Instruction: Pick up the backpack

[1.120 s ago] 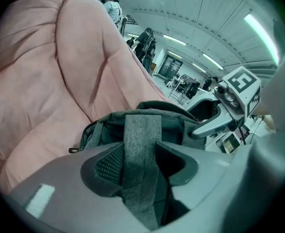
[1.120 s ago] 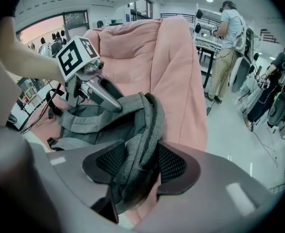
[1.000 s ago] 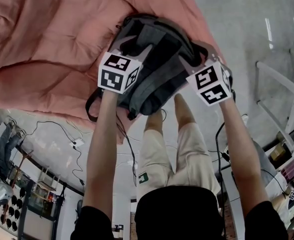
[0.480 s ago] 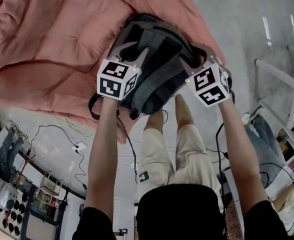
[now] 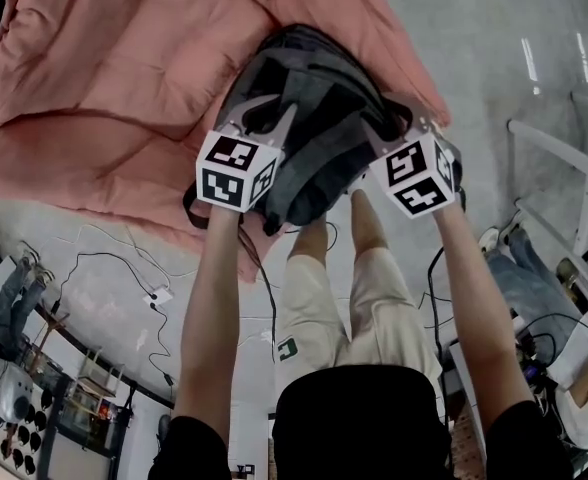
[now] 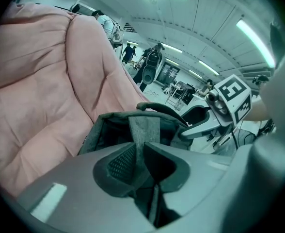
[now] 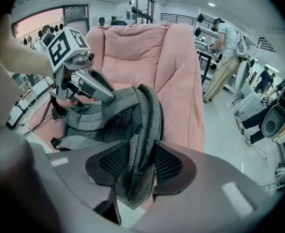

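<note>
Grey-and-black backpack (image 5: 314, 118), shoulder straps upward, at the near edge of a pink quilt (image 5: 94, 88)

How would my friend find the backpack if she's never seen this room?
Find the big pink quilt. At its edge nearest the person's legs is the backpack. It is the only dark grey thing against all that pink, lumpy, with padded straps.

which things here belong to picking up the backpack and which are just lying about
Job: backpack; left gripper and right gripper, both jaws just been closing, backpack fabric pinched between them.
Lying about: pink quilt; floor cables; white rack.
</note>
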`<state>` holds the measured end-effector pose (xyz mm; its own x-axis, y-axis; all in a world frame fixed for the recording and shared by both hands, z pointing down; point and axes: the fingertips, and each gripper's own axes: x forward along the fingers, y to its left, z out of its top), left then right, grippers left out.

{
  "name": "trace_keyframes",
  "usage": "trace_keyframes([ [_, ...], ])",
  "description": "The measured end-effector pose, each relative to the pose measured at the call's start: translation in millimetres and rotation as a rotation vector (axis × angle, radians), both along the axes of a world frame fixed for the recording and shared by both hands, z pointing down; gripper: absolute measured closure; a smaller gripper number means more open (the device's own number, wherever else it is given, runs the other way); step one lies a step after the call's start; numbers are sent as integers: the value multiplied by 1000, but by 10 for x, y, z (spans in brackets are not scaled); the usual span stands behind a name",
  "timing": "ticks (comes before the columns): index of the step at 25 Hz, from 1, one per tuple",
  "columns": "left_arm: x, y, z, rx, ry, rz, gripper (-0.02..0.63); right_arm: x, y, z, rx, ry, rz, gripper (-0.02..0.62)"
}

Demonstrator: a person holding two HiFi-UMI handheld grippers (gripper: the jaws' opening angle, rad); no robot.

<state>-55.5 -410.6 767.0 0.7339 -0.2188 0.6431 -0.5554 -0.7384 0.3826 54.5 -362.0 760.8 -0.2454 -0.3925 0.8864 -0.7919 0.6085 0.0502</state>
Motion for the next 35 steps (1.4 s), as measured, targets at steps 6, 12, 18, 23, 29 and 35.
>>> trace_keyframes([
  [6, -61, 68, -312, 0, 26, -25, 563, -48, 31, -272, -3, 7, 10, 434],
  [12, -136, 303, -468, -13, 49, -44, 568, -105, 214, -356, -6, 4, 27, 440],
  [18, -125, 604, -733, -15, 71, -33, 572, -88, 497, -534, -31, -25, 58, 445],
  [23, -82, 812, -924, -20, 77, -39, 572, -50, 704, -658, -49, -68, 91, 448],
  [29, -58, 1102, -1142, -35, 106, -81, 577, -31, 978, -831, -60, -142, 119, 454],
  [35, 56, 1427, -1391, -37, 121, -116, 580, 78, 1275, -1066, -74, -216, 131, 459],
])
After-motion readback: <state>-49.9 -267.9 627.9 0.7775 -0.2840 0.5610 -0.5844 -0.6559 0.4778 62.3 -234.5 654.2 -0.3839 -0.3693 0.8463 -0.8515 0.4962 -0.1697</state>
